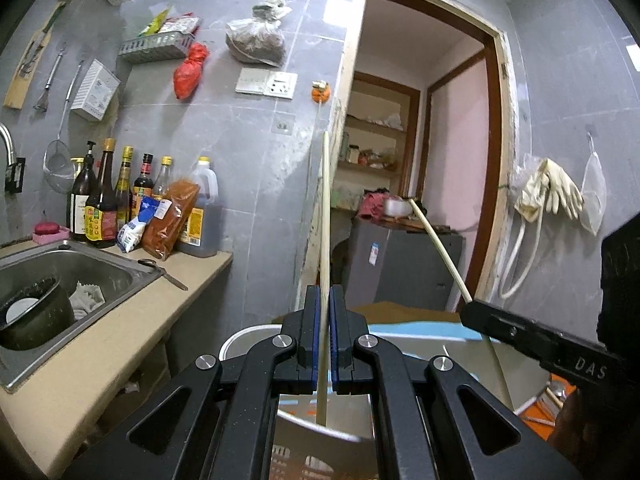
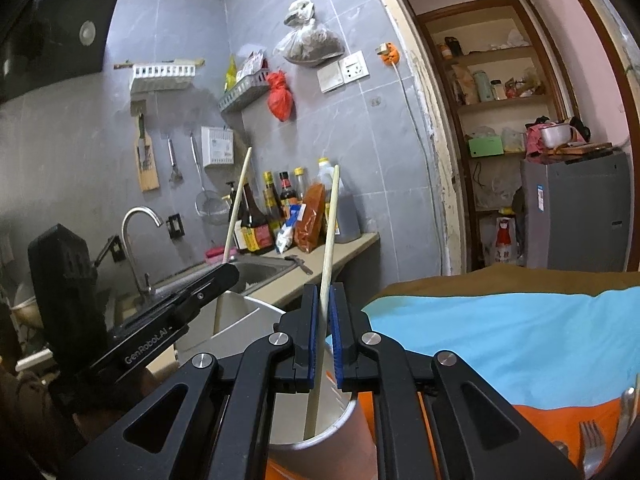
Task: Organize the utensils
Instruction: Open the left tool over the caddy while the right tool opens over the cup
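the left tool (image 1: 325,334) is pinching one chopstick (image 1: 325,216) upright, its lower end dipping inside the cup (image 1: 240,340) rim. the right tool (image 2: 325,336) is clamping a second chopstick (image 2: 329,240) over the same cup (image 2: 340,424), just beside the left. a fork (image 2: 591,440) is lying well apart on the table (image 2: 540,412).

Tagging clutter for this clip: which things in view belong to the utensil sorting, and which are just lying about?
In the job:
left tool with its chopstick
right tool with its chopstick
metal cup
fork

Lying about:
sauce bottles
sink
rubber gloves
red bag
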Available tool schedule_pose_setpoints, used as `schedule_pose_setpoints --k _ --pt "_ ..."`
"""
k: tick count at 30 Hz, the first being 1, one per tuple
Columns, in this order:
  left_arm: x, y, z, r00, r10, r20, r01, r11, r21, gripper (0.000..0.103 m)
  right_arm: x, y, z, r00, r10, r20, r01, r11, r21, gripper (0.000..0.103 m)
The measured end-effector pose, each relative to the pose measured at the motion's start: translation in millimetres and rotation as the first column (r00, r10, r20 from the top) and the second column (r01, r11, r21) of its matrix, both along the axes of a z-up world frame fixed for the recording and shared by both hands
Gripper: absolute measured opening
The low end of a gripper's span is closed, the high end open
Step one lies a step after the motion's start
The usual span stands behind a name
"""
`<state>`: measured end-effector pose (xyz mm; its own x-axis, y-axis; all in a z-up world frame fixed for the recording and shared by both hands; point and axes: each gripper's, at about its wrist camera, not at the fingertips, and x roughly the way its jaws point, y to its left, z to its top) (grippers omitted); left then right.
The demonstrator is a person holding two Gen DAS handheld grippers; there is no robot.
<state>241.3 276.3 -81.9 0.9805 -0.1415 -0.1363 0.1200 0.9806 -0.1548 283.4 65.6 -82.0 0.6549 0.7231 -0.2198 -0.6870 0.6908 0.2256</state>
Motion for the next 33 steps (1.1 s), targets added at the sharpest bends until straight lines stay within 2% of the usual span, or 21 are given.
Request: schedule_pose_setpoints --k 17,20,22,26,29,30,31,33 --pt "-5 0 2 0.993 -0.023 -0.113 0.024 1.000 0.013 0.002 -2 3 6 0.999 0.016 -0.031 -0.019 0.994 -0.107 0.007" --pt "-5 1 2 0.991 -0.026 -0.128 0.028 1.000 0.014 0.003 -2 3 7 0.999 0.024 -0.034 -0.028 0.993 -0.119 0.010" --pt "-5 2 3 0.990 -0.031 -0.140 0.033 0.999 0.015 0.004 -3 3 8 0.999 0.029 -0.038 -0.034 0.992 -0.124 0.016" --pt "-6 3 3 0.987 -0.041 -0.154 0.043 0.999 0.011 0.006 -3 1 7 0.999 0.028 -0.046 -0.034 0.991 -0.126 0.017" --pt "-7 3 4 0.986 -0.042 -0.160 0.043 0.999 0.005 0.011 -4 -2 7 0.998 0.022 -0.058 -0.029 0.992 -0.121 0.021" --pt "-8 3 5 0.986 -0.042 -0.159 0.042 0.999 -0.004 0.014 -4 -3 7 0.998 0.022 -0.062 -0.029 0.992 -0.119 0.021" --pt "-9 4 5 0.986 -0.039 -0.161 0.037 0.999 -0.011 0.022 -5 -5 7 0.998 0.016 -0.066 -0.023 0.993 -0.117 0.021" --pt "-12 6 6 0.986 -0.034 -0.161 0.029 0.999 -0.035 0.028 -5 -6 6 0.997 0.012 -0.077 -0.021 0.993 -0.116 0.022"
